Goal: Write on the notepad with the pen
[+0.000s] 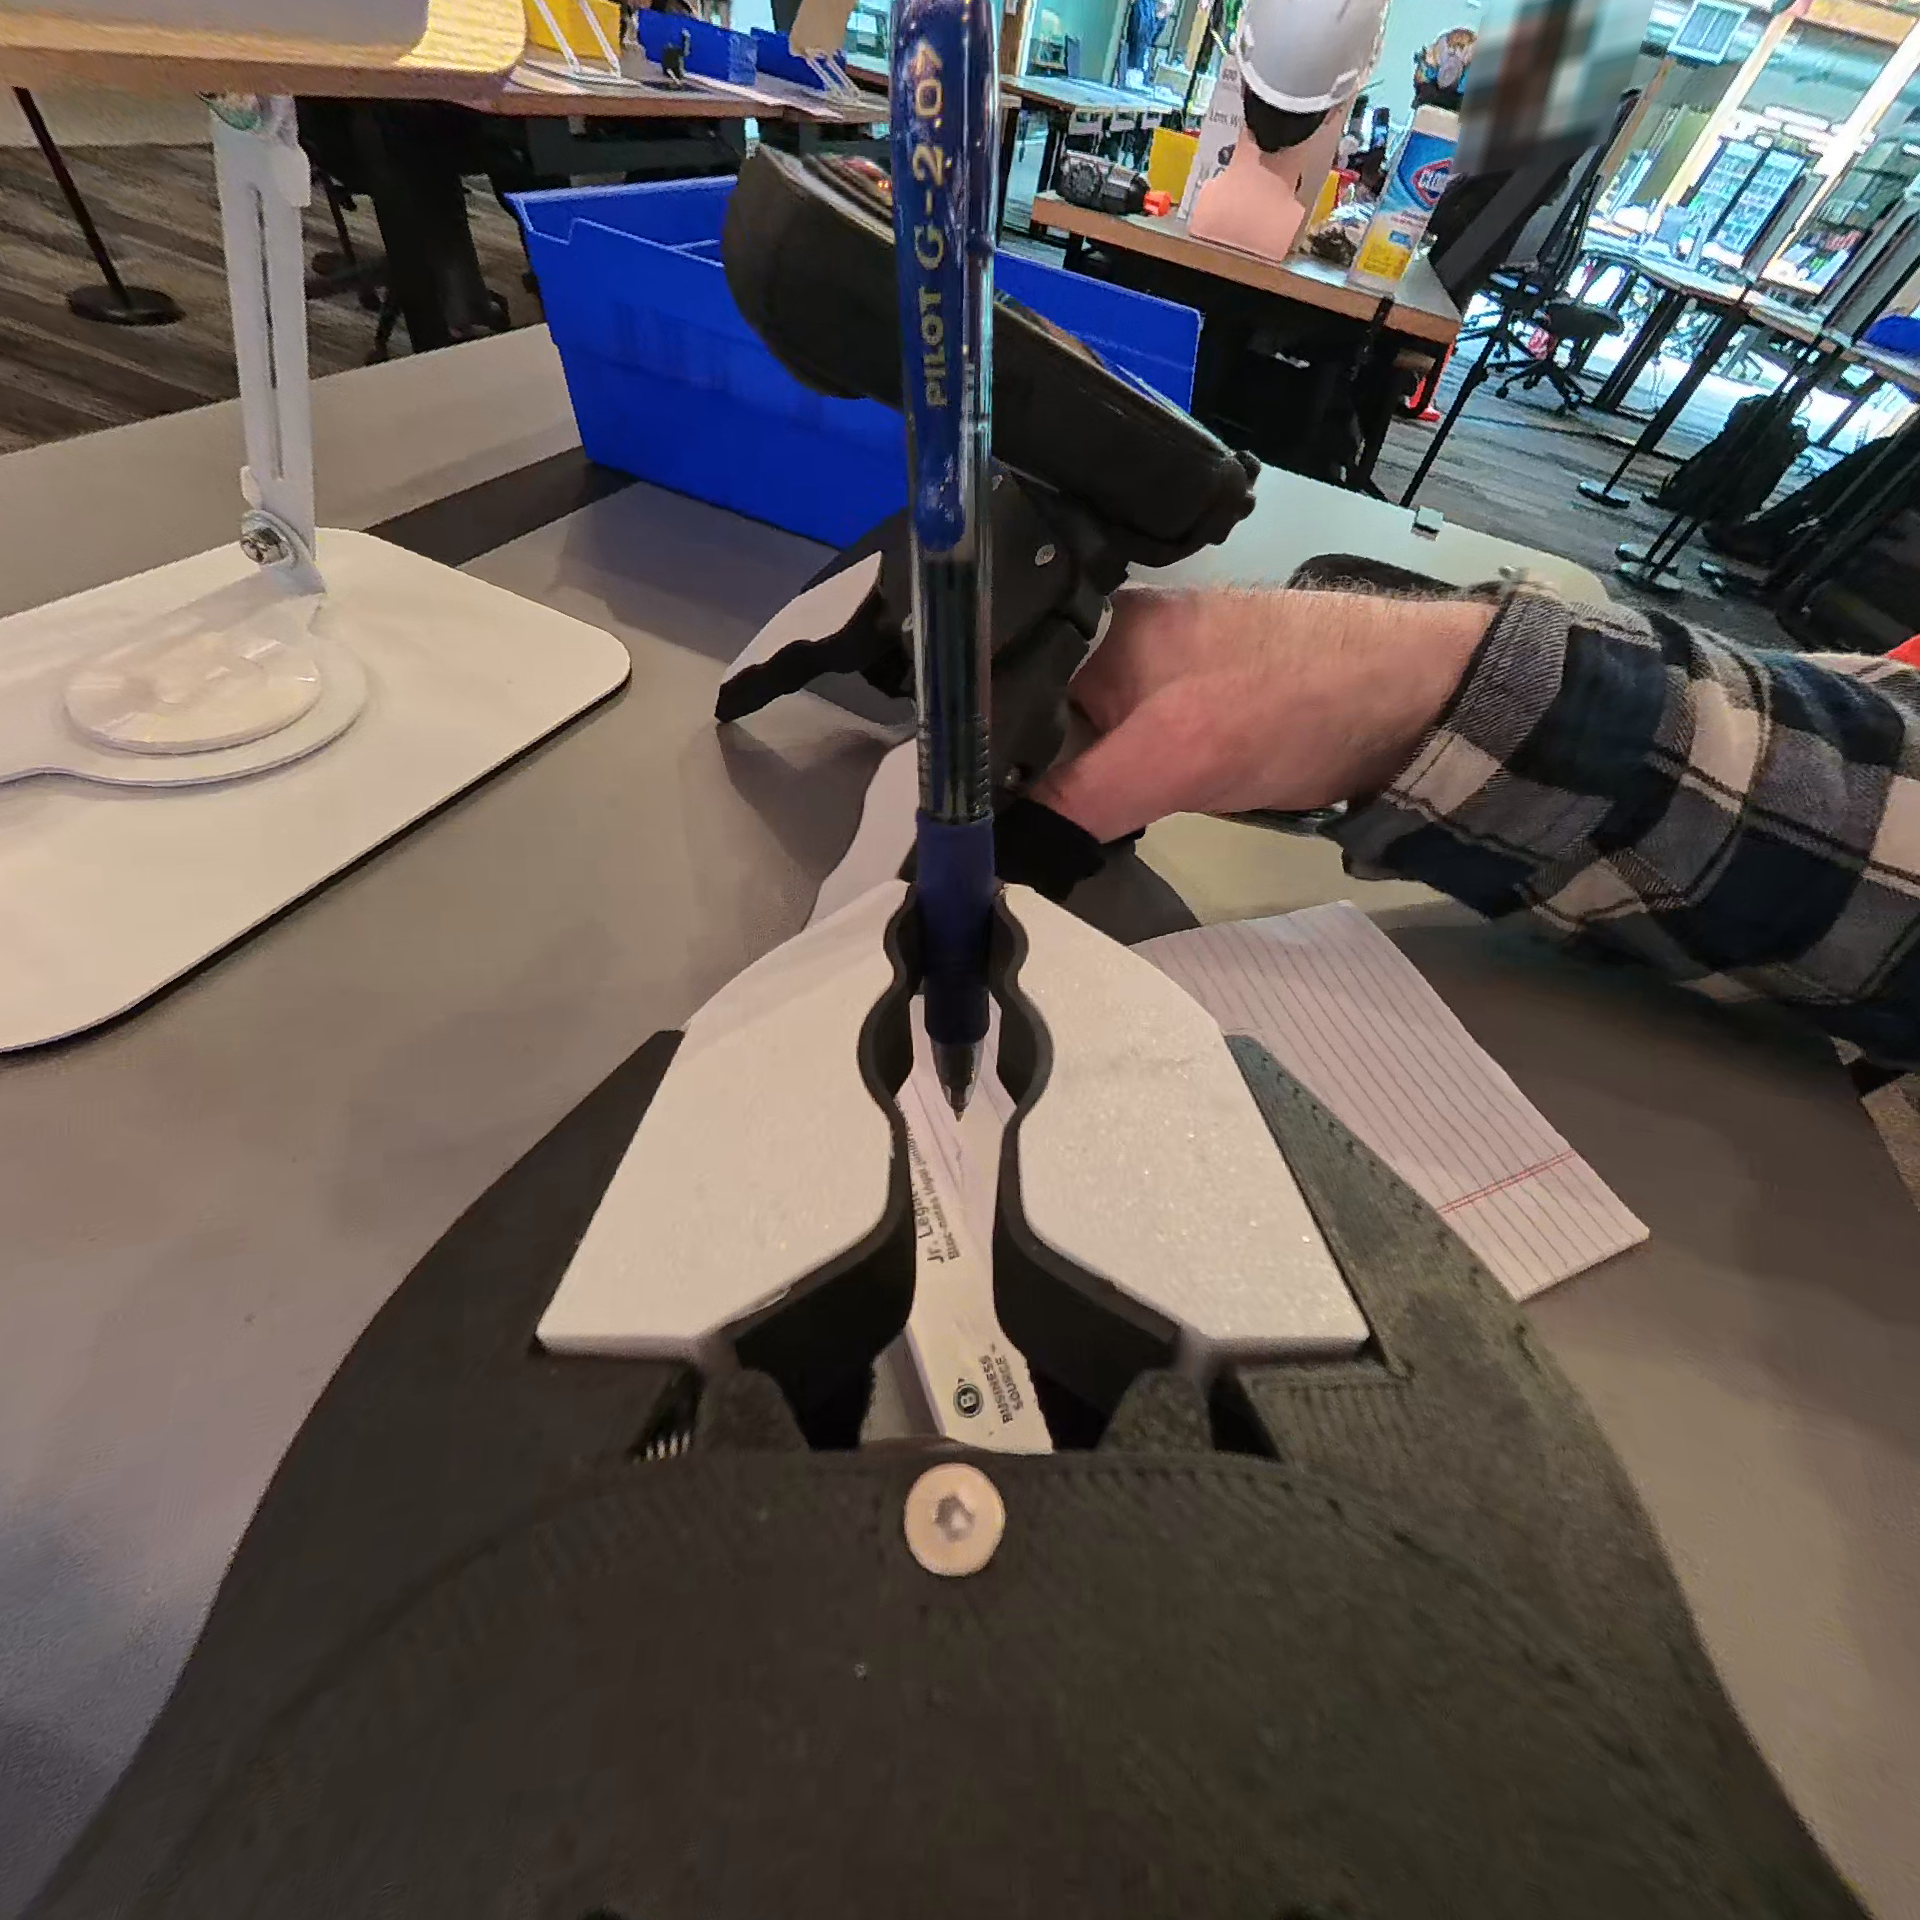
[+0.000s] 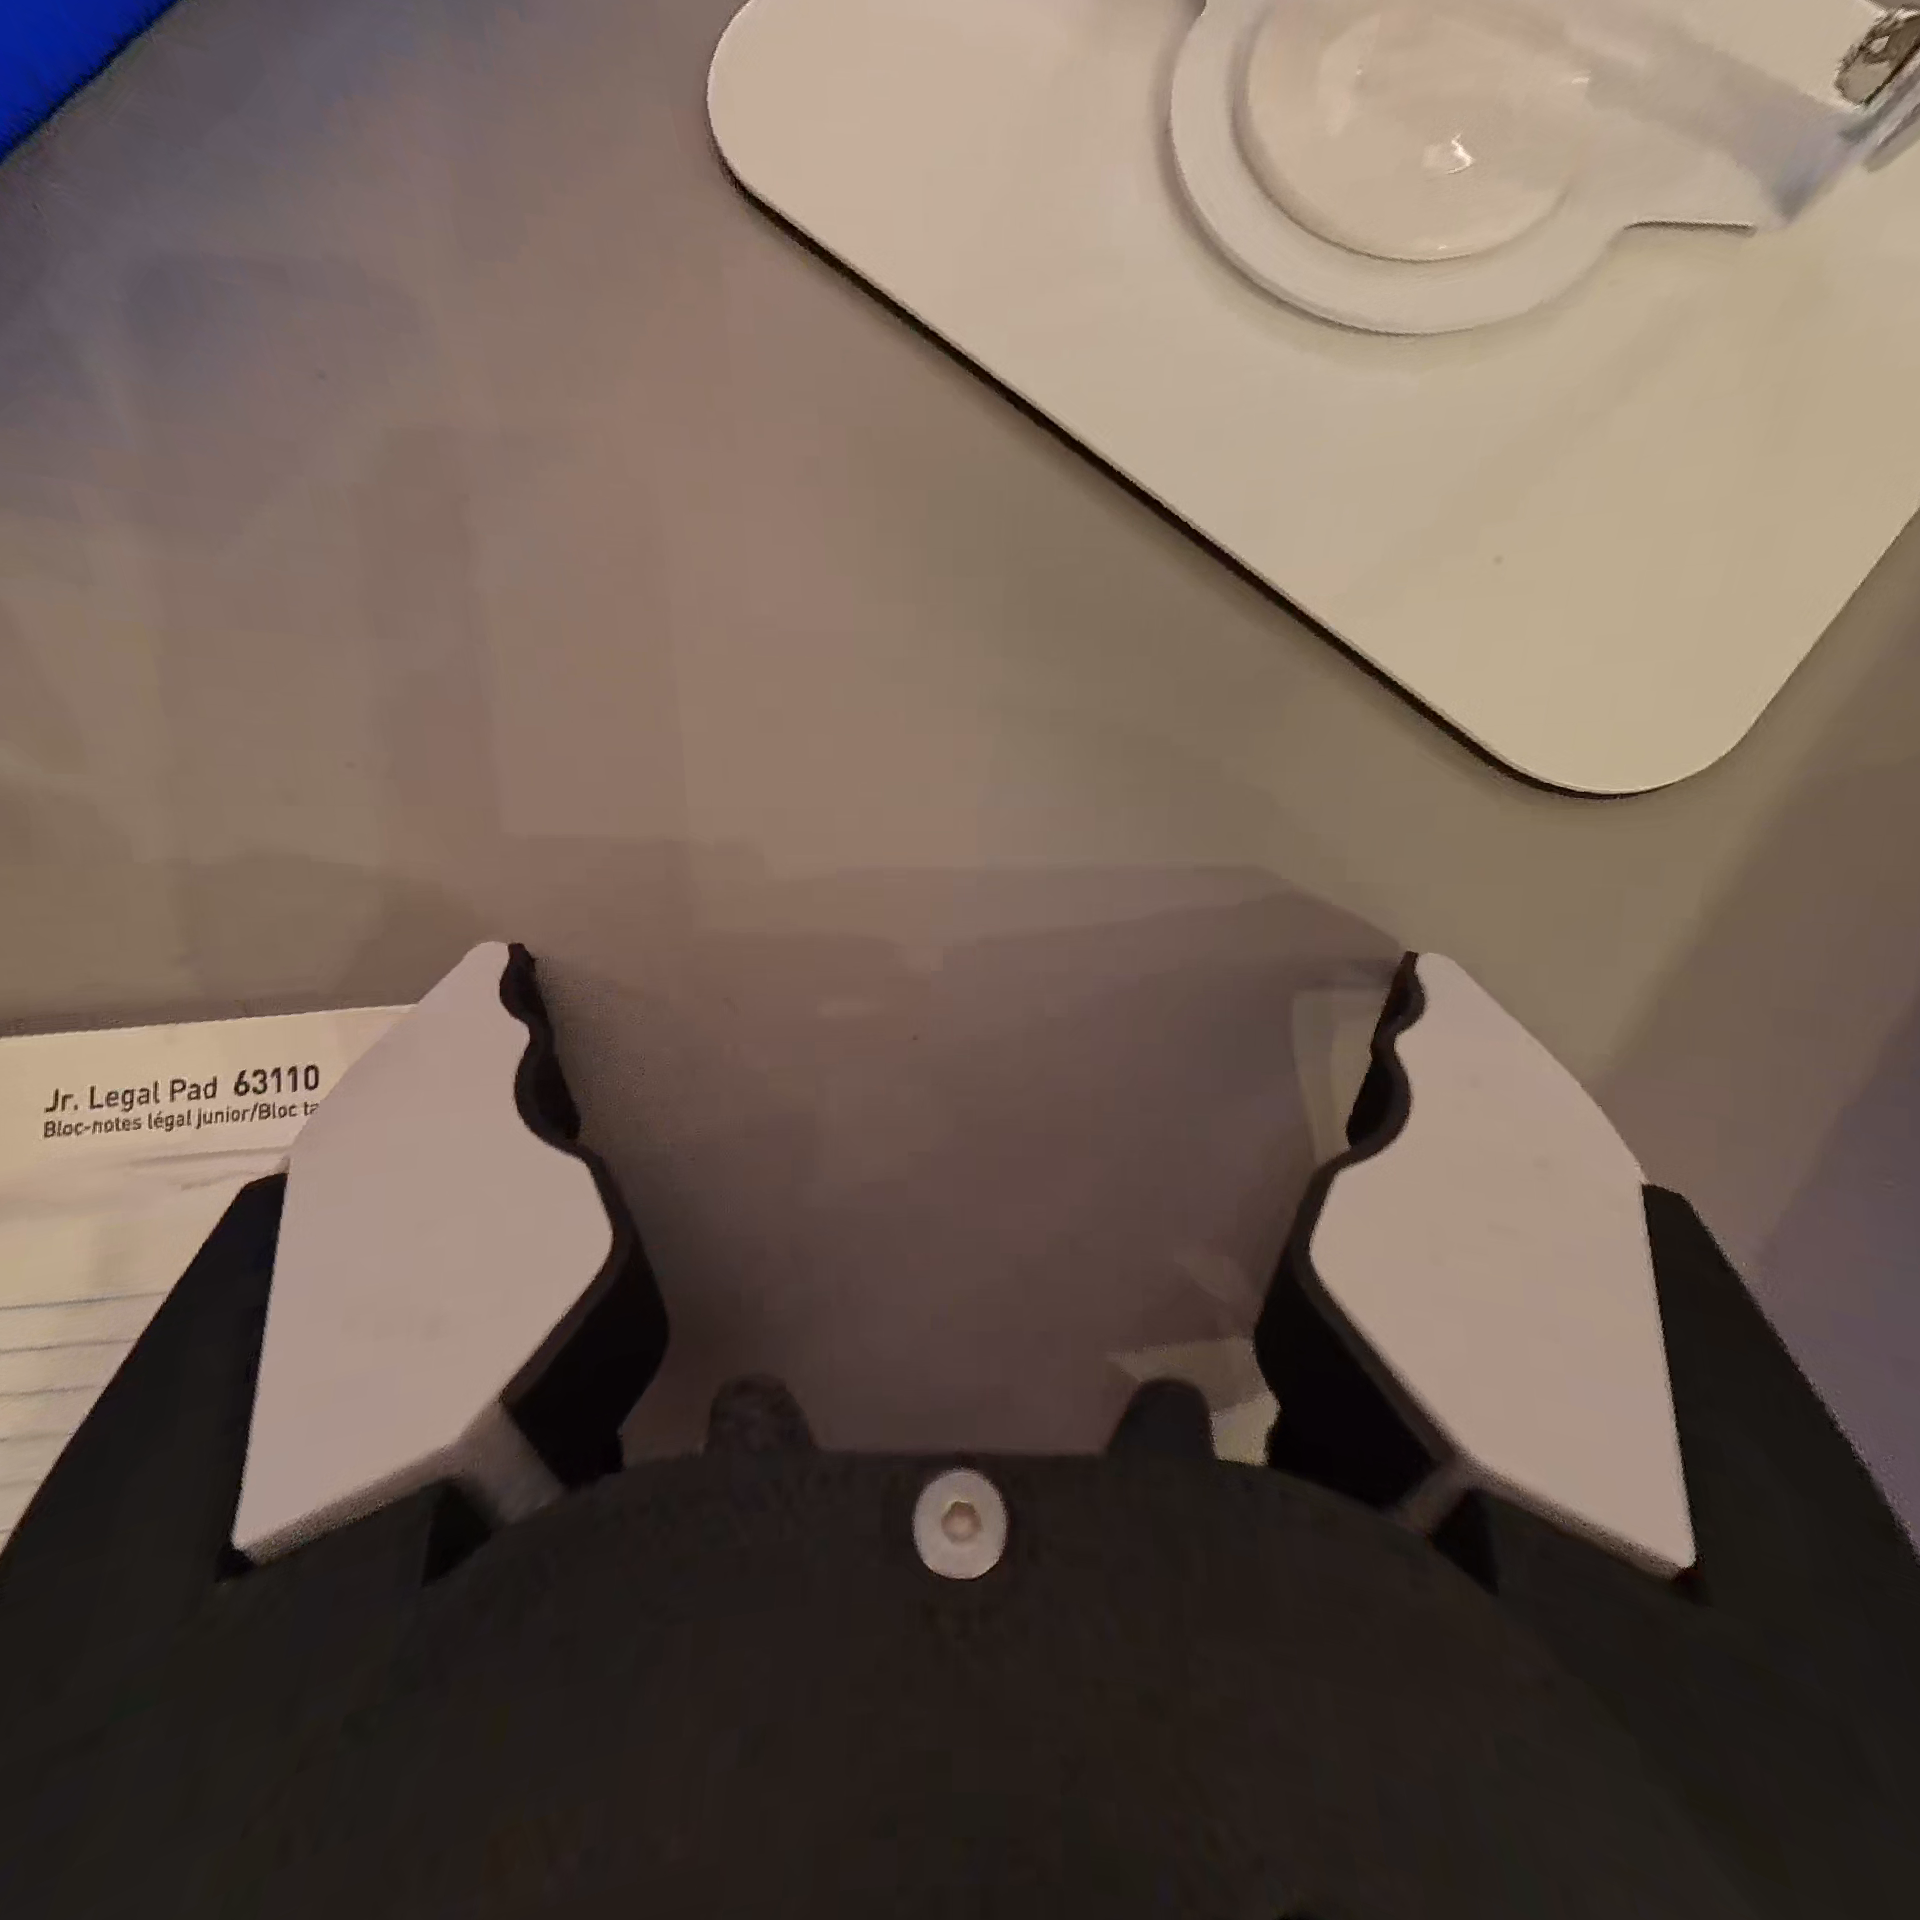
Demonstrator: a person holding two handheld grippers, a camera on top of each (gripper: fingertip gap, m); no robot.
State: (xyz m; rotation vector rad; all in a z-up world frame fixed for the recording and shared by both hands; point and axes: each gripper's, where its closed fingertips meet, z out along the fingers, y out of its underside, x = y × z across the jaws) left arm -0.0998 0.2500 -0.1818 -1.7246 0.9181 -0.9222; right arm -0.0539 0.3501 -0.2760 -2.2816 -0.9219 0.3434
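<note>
My left gripper (image 1: 954, 914) is shut on a blue pen (image 1: 940, 436) by its rubber grip. The pen stands nearly upright, tip down, just above the white header strip of the notepad (image 1: 1382, 1081). The pad's lined page lies on the grey table, mostly under my gripper and out to its right. My right gripper (image 2: 961, 961) is open and empty, low over the table. Its left finger overlaps the notepad's header corner (image 2: 156, 1101). In the left wrist view the right gripper (image 1: 821, 665) shows behind the pen, held by a hand (image 1: 1247, 707) in a plaid sleeve.
A white stand base (image 1: 239, 748) with an upright post sits on the table at the left; it also shows in the right wrist view (image 2: 1351, 416). A blue bin (image 1: 707, 374) stands at the table's far edge. Other desks and chairs lie beyond.
</note>
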